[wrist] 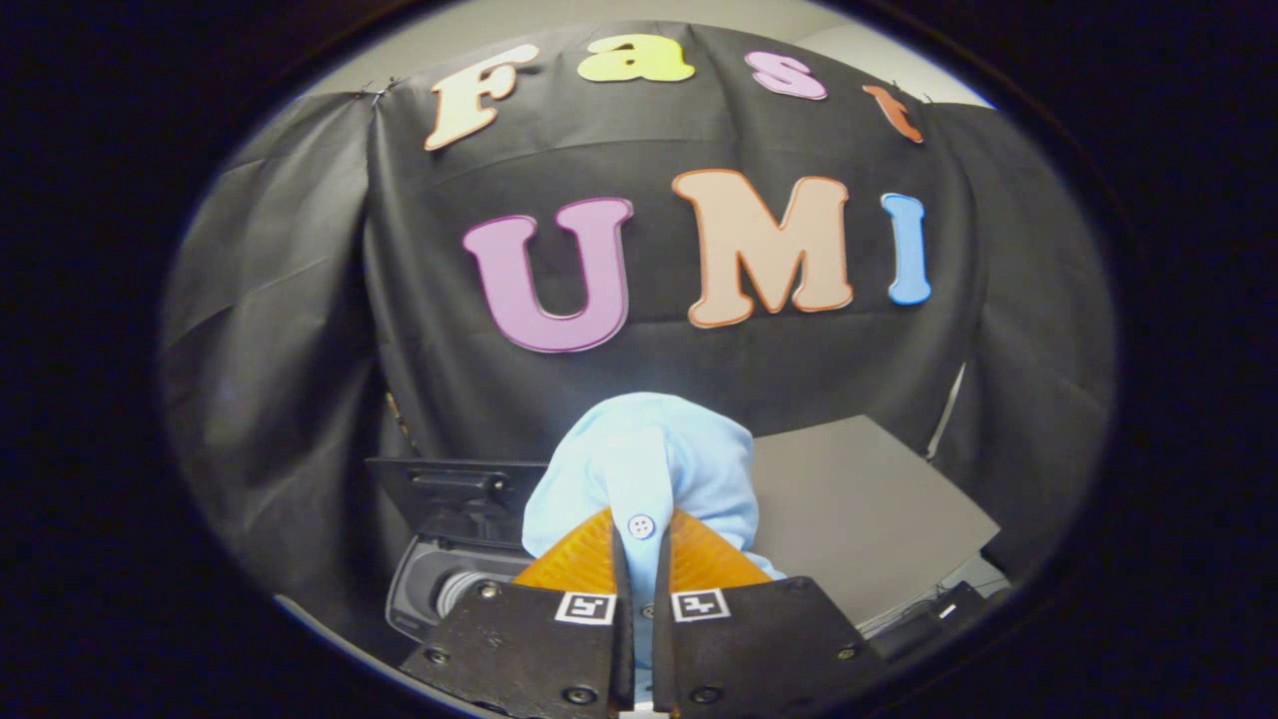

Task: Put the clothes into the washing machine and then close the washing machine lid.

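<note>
Jaws are clenched on a light blue garment, a narrow fold of its buttoned placket being pinched between both fingers. Beyond and below the fingers, to their left, the washing machine is seen with its lid raised and its drum mouth open; a grey surface lies to the right. The garment is held bunched above the fingers, clear of the drum. A miss is judged possible: the bundle stands beside the opening rather than over it, so cloth let go here could drape over the rim and block the lid. Only a thin fold is gripped, so slipping is also conceivable. The placket runs lengthwise along the fingers, its button just ahead of them.
</note>
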The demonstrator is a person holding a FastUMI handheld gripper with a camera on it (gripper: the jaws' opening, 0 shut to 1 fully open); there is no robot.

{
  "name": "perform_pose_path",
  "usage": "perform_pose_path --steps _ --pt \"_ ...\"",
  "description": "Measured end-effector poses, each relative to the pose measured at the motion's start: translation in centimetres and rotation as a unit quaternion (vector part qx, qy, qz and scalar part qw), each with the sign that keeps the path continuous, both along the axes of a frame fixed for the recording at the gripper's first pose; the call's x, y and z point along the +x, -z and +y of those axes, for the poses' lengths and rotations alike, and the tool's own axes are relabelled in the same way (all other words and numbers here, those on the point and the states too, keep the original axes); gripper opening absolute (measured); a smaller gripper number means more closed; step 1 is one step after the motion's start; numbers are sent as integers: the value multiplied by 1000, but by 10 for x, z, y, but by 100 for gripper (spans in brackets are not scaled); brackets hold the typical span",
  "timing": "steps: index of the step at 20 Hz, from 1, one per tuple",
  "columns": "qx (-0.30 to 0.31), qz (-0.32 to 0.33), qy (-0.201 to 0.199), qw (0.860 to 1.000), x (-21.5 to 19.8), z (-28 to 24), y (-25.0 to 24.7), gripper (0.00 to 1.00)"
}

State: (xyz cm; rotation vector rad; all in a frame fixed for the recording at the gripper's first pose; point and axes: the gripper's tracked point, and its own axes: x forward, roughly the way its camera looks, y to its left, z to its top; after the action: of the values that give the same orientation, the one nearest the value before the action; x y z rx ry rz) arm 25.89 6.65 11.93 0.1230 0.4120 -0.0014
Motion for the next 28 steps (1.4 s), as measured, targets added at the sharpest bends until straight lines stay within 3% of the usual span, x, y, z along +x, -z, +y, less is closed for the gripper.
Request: perform_pose_path --steps 8,14,19,28 --pt "29 0 -36 999 8 101 11 7" --pt "2 -11 -48 999 22 143 45 7" --pt "-35 -10 -64 997 36 164 90 7" --pt "1 40 -56 998 64 186 217 7"
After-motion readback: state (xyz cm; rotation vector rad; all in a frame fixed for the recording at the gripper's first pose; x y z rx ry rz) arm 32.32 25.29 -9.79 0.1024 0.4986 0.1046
